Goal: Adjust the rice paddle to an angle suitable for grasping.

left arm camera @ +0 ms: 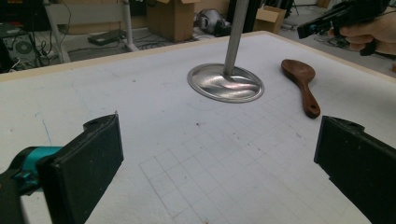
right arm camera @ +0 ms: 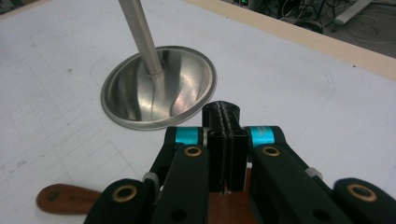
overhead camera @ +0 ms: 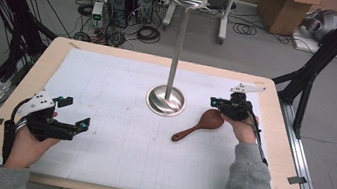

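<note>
My right gripper [overhead camera: 217, 102] hovers with fingers pressed together, holding nothing, just above the wooden spoon [overhead camera: 201, 125] lying flat on the bench [overhead camera: 6, 116] beside the steel stand [overhead camera: 168, 99]; my left gripper [overhead camera: 74, 114] rests with fingers wide.

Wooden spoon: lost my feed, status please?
Left tongs open, idle. Right tongs shut, empty, above the wooden spoon. Spoon flat on the mat beside the steel stand.

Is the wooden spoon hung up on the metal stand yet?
Not yet. The wooden spoon lies flat on the table beside the metal stand. The right gripper hovers shut above its bowl, holding nothing. The left gripper waits open. Picking it up and hanging it remain.
</note>
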Demonstrator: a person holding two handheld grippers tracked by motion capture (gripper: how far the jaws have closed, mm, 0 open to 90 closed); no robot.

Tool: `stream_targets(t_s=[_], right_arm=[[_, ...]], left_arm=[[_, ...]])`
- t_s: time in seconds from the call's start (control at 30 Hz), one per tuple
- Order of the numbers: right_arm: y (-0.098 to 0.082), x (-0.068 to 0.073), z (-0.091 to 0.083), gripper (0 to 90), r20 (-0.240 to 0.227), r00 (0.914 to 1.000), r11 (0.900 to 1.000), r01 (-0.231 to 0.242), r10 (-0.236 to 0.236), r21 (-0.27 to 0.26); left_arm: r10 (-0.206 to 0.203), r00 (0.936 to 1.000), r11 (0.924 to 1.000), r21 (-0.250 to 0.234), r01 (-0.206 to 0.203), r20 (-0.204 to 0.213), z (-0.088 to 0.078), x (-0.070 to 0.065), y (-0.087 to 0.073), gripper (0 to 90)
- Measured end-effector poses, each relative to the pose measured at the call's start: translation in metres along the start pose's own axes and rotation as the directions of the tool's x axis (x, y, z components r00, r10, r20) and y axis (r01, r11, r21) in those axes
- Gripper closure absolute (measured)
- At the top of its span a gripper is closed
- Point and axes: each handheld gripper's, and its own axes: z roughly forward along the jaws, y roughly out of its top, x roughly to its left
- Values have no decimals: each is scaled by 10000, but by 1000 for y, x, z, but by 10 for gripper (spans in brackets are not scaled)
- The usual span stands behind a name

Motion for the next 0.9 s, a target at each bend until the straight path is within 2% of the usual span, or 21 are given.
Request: stream_targets(t_s=[0.1, 0.2, 0.23, 0.3, 0.5, 0.57, 0.67, 0.9], right_arm=[[2, 0, 7, 894, 4, 10000, 9999, 59, -59, 81], [2, 2, 18, 894, 313, 9982, 9966, 485, -507, 670], [1, 2, 23, 894, 195, 9987, 9956, 461, -479, 815], [2, 2, 28, 894, 333, 9978, 9931, 534, -572, 1042], [1, 0, 39, 893, 417, 9966, 9919, 660, -709, 1084], [0, -2, 43, 893, 680, 9922, 9877, 953, -1043, 1240], [-7, -9, 51, 893, 711, 9910, 9831, 1017, -1135, 1521], [-12, -15, 60, 894, 650, 9947, 9847, 681, -793, 1602]], left_arm=[[-35, 10000, 10000, -22, 35, 4, 0, 1, 0, 17], [-35, 10000, 9999, -115, 35, 53, -1, 1, 0, 17], [-10, 10000, 9999, -117, 11, 73, -2, 1, 1, 17], [-40, 10000, 9999, -149, 41, 35, -2, 1, 1, 17], [-126, 9999, 9999, 16, 126, 21, -1, 3, -2, 18], [-139, 9999, 9999, 18, 138, 93, 0, 3, -3, 17], [-169, 9998, 9999, 4, 169, 128, 0, 2, -3, 17], [-152, 9998, 9998, 131, 150, 156, 2, 2, -5, 17]])
